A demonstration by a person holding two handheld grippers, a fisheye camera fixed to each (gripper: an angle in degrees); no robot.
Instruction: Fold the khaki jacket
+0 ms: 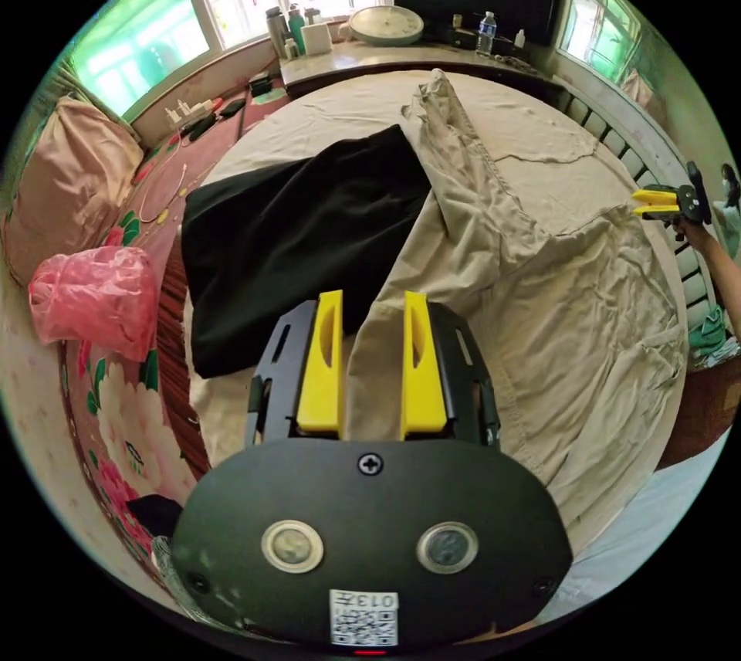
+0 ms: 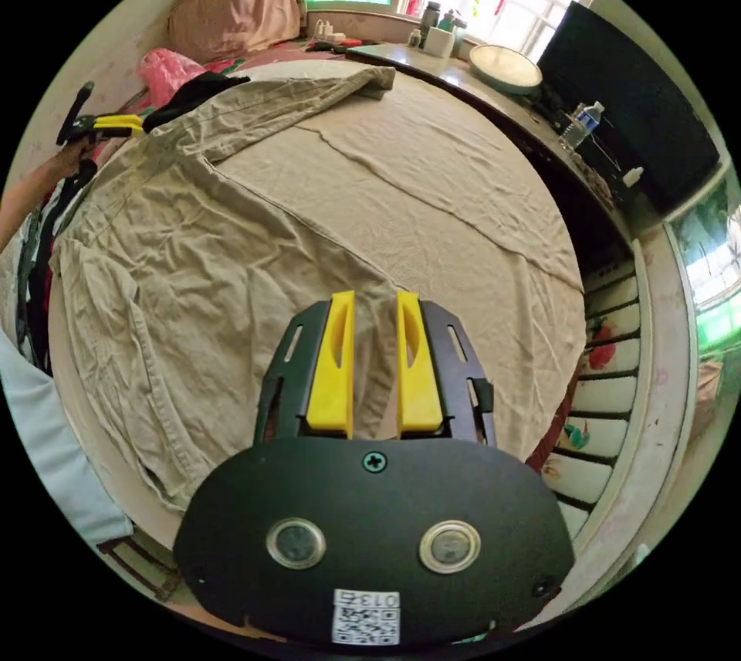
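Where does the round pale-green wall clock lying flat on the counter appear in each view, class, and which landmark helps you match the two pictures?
Left gripper view: the round pale-green wall clock lies near the top centre, on the counter under the windows.
Right gripper view: the clock sits upper right of centre, on the same counter.
Shared landmark: the clear plastic water bottle stands on the counter beside the clock, before the black screen.

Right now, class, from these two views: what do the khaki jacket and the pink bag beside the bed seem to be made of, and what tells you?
Khaki jacket: looks like woven cotton or a similar matte cloth; it creases finely, drapes limply and shows stitched seams. Exact fibre cannot be told.

Pink bag: seems thin plastic film; it is translucent, crinkled and catches glossy highlights.
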